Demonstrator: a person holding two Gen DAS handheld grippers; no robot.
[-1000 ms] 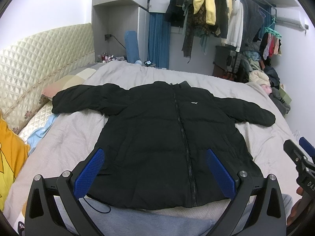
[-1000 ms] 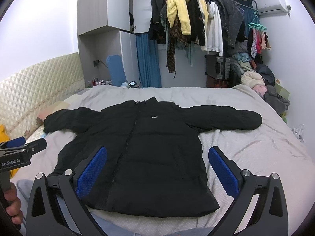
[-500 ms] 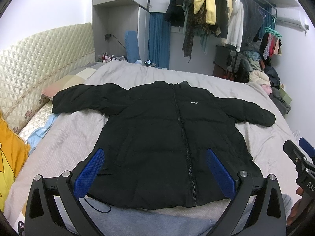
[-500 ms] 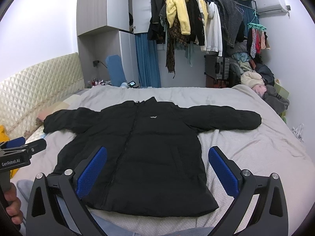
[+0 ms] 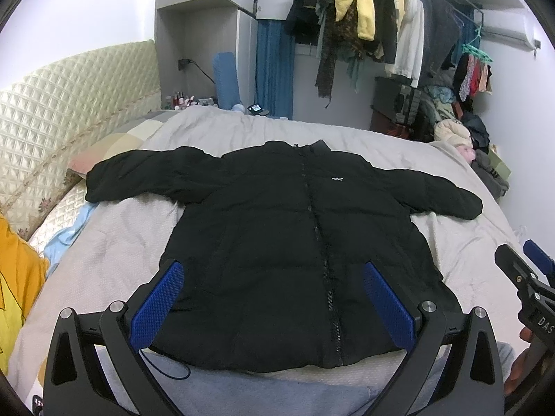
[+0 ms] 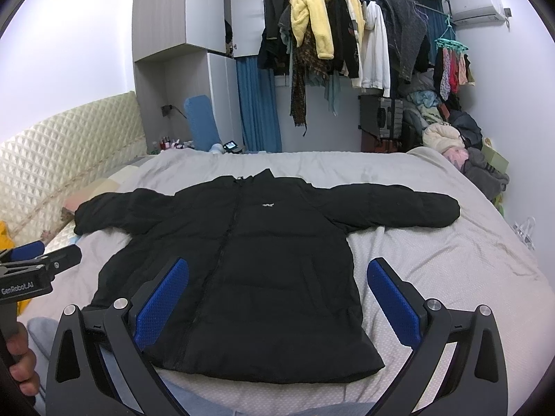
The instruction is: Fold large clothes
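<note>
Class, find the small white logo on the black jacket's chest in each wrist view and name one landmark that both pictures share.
Left wrist view: the white logo sits right of the zipper, right of picture centre, on the black jacket.
Right wrist view: the logo sits right of the zipper, near picture centre.
Shared landmark: the yellow fleece hanging on the rail.

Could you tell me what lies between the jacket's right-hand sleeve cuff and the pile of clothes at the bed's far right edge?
Only bare grey bedspread lies between the black jacket and the clothes pile, seen in the right wrist view.
</note>
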